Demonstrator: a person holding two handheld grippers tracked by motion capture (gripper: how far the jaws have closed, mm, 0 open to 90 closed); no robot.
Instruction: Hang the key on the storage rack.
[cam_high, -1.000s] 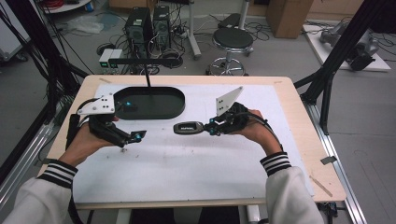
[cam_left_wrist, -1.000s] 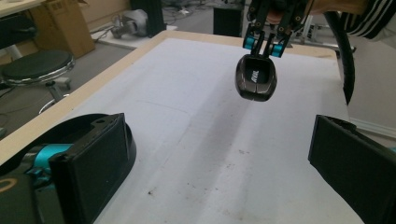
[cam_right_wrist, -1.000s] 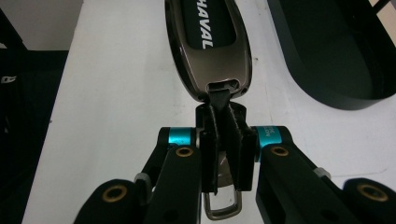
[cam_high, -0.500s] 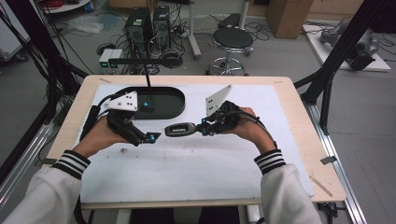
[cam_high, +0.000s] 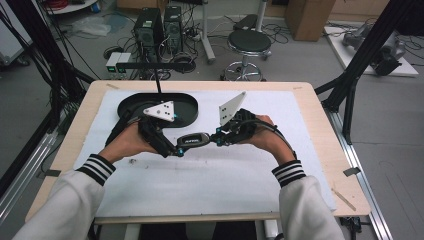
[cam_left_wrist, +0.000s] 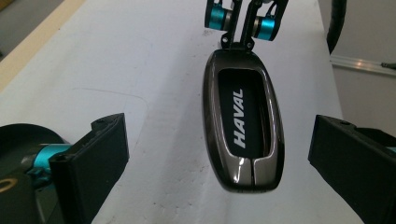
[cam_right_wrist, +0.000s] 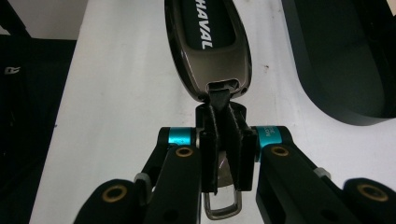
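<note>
The right gripper (cam_high: 220, 139) is pinched on the short strap (cam_right_wrist: 223, 122) at the ring end of the car key (cam_high: 192, 141), holding the key level just above the white mat (cam_high: 225, 185) near the middle of the table (cam_high: 320, 125). The left gripper (cam_high: 176, 150) is spread wide, its jaws standing either side of the key's free end without touching it.

Procedure for the step in hand, which appears to be a handover or a two-sided grasp:
1. Keep the right gripper still so the key does not swing on the strap.
2. Centre the key body (cam_left_wrist: 243, 119) between the left pads before closing; in the left gripper view it sits nearer the right-hand jaw.
3. Close on the narrow sides, not on the glossy face, which looks likely to slip.

Change from the earlier pictures: the left gripper has travelled from beside the black tray (cam_high: 187, 111) across to the key. The right gripper and key have shifted slightly toward it.
</note>
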